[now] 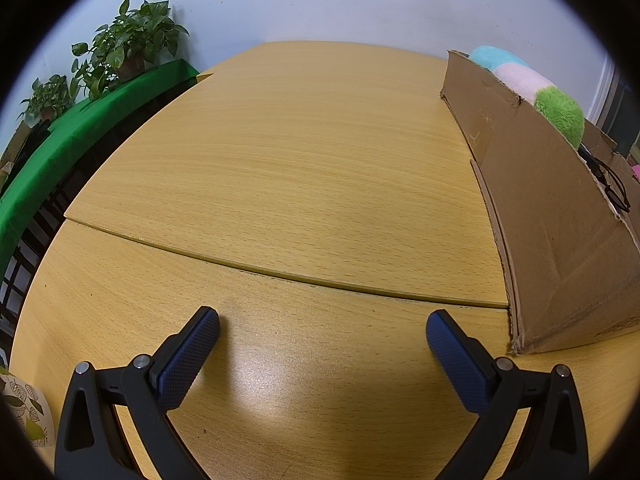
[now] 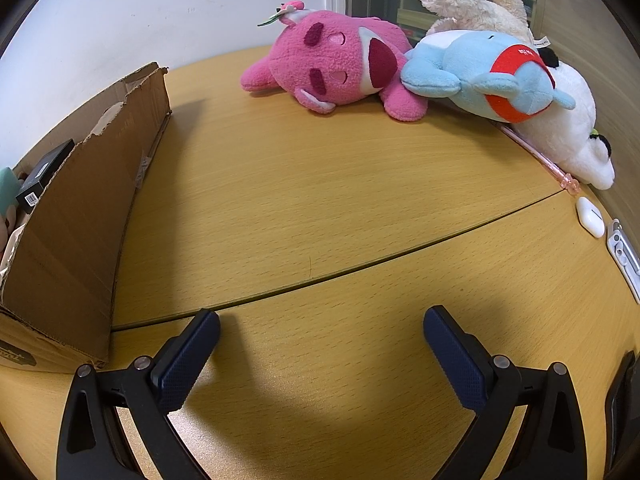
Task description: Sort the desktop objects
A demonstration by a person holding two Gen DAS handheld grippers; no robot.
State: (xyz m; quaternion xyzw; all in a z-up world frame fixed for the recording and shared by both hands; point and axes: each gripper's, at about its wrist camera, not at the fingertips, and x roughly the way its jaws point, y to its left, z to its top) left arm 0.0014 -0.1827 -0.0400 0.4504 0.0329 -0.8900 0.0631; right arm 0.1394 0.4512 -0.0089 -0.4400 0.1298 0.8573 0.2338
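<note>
Holding both tools tilted down over the pale wooden tabletop, you have nothing between either pair of fingers.

Seen from your left gripper, its jaws are spread wide over bare wood. At far left, leafy green potted plants stand on a green-covered ledge beside the table. A leaf-patterned paper item shows at the near left edge. To the right stands an open brown cardboard box, its torn wall facing you. A striped plush in blue, pink and green rises above its far rim, and black-framed glasses lie over the rim nearer you.

Seen from your right gripper, its jaws are likewise spread wide and empty. The same cardboard box now sits at left, with a small black box inside. Far across the table lies a pink plush toy, touching a light blue plush with a red band. That one leans on a white plush with black marks, and a cream plush lies behind them. At right, a thin pink pen lies beside the white plush, then a white earbud case and a flat white gadget at the table edge.
</note>
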